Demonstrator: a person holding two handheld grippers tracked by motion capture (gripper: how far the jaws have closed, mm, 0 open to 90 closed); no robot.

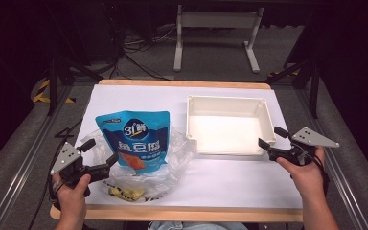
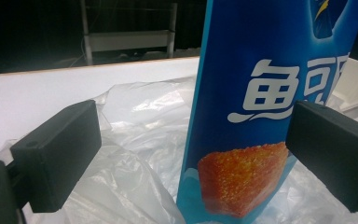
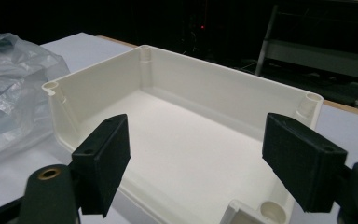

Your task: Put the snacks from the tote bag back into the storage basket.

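A blue snack pouch (image 1: 135, 143) with white lettering and an orange picture lies on a crumpled clear plastic bag (image 1: 172, 158) at the table's left. In the left gripper view the blue pouch (image 2: 261, 107) rises close ahead, over the clear bag (image 2: 135, 140). My left gripper (image 1: 100, 153) is open just left of the pouch; its jaws (image 2: 191, 154) are wide apart with the pouch's lower edge between them, untouched. An empty white tray (image 1: 227, 125) sits at the right. My right gripper (image 1: 273, 139) is open at its right front corner, facing the tray (image 3: 186, 140).
Small yellow pieces (image 1: 124, 193) lie in the clear bag near the table's front edge. White paper (image 1: 230, 177) covers the wooden tabletop. A metal stand (image 1: 215, 28) and cables are on the floor beyond the far edge.
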